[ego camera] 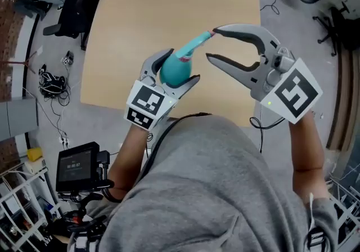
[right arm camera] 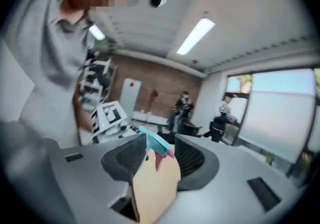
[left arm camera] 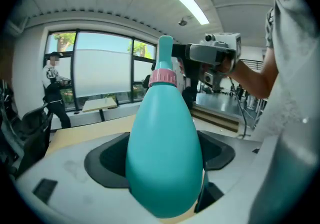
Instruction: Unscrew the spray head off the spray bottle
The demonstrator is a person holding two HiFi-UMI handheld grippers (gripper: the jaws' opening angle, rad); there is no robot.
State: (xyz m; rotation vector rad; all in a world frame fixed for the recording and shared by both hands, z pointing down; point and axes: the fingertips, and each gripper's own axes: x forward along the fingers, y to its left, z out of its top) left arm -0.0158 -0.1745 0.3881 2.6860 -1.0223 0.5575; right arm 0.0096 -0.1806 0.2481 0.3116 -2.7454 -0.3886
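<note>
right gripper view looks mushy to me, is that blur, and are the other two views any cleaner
Right gripper view: soft and smeared throughout, even the spray head up close, with fisheye bending and dark corners. Left gripper view: the spray bottle is crisp, the ceiling light curves with the lens, the window is bright. Head view: evenly lit and sharp across the table.

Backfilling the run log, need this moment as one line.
left gripper: shut on teal pear-shaped plastic spray bottle | right gripper: open around teal-and-pink spray head | head: not yet off
</note>
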